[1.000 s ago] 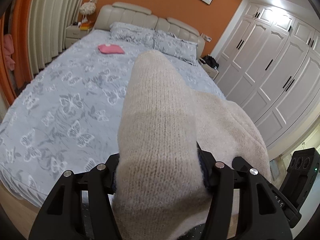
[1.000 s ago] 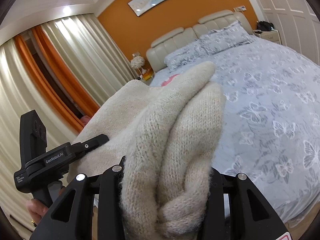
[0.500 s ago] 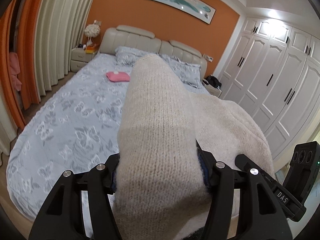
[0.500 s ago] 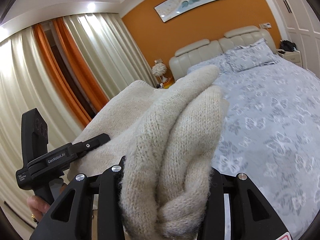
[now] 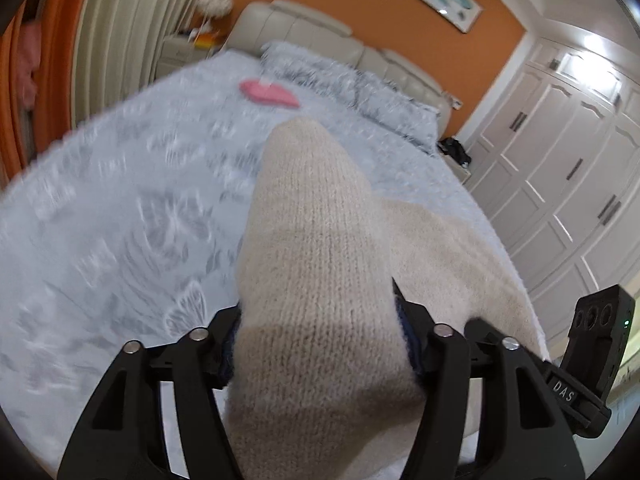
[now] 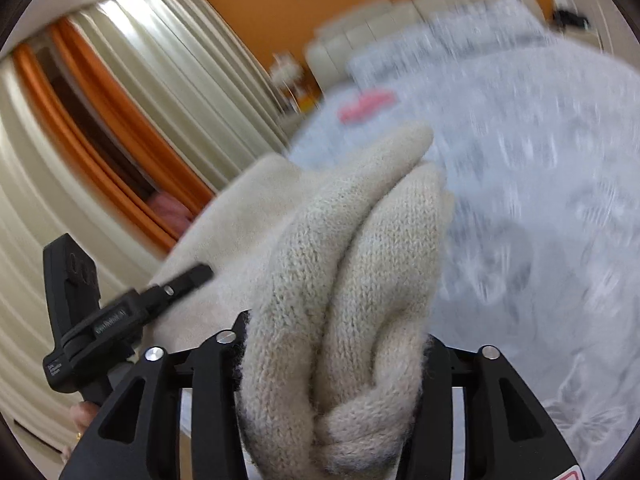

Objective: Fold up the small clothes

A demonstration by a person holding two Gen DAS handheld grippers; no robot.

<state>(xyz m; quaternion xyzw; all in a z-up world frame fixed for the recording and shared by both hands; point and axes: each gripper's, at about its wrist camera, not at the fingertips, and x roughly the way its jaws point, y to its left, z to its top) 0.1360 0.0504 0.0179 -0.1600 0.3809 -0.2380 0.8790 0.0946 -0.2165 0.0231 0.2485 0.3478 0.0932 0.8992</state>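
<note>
A cream knitted sweater (image 5: 316, 248) is held in the air between both grippers, over the foot of the bed (image 5: 132, 208). My left gripper (image 5: 320, 344) is shut on one bunched part of it; the knit hides the fingertips. My right gripper (image 6: 332, 364) is shut on another bunched, twisted part (image 6: 360, 248). The sweater's body stretches between them. The other gripper shows at the right edge of the left wrist view (image 5: 588, 356) and at the left of the right wrist view (image 6: 100, 316).
The bed has a grey butterfly-print cover, with a folded pink garment (image 5: 268, 92) lying near the pillows (image 5: 360, 84). White wardrobes (image 5: 568, 152) stand right of the bed. Curtains (image 6: 132, 92) and a nightstand (image 5: 180, 48) are on the left.
Both grippers have swung downward and toward the bed with the sweater still clamped. The background is now motion-blurred and the bed fills more of both views.
</note>
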